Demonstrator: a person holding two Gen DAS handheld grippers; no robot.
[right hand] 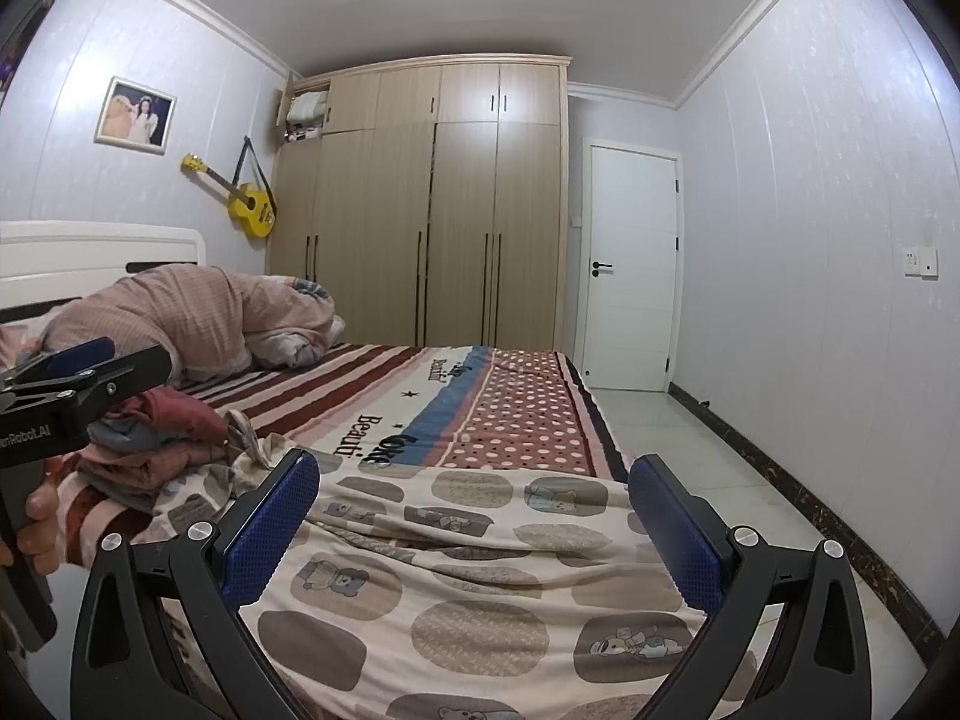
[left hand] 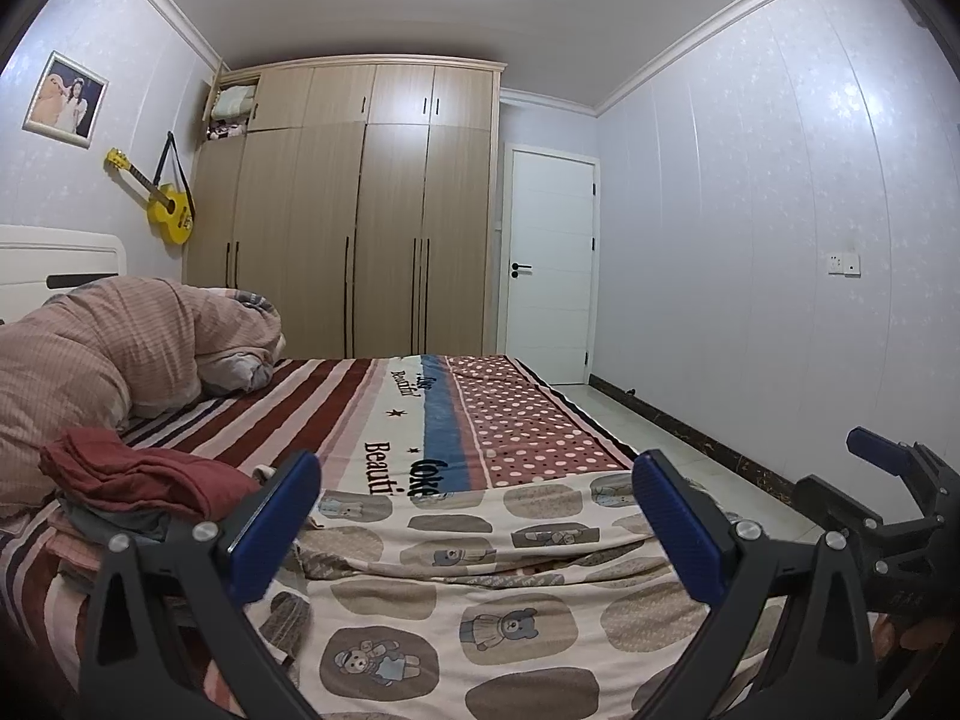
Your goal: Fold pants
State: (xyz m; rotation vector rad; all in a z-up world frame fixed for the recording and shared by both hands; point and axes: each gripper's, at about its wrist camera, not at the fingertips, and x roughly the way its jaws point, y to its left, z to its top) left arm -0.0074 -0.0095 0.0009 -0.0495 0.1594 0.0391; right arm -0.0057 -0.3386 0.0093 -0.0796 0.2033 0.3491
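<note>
Cream pants printed with brown patches and teddy bears lie spread flat on the near end of the bed; the same pants fill the foreground of the right wrist view. My left gripper hovers just above them, open, nothing between its blue pads. My right gripper is also open above the pants and shows at the right edge of the left wrist view. The left gripper appears at the left of the right wrist view, held by a hand.
A pile of folded clothes, red on top, sits left of the pants. A bunched pink quilt lies at the headboard end. Wardrobe, white door and tiled floor are beyond and right of the bed.
</note>
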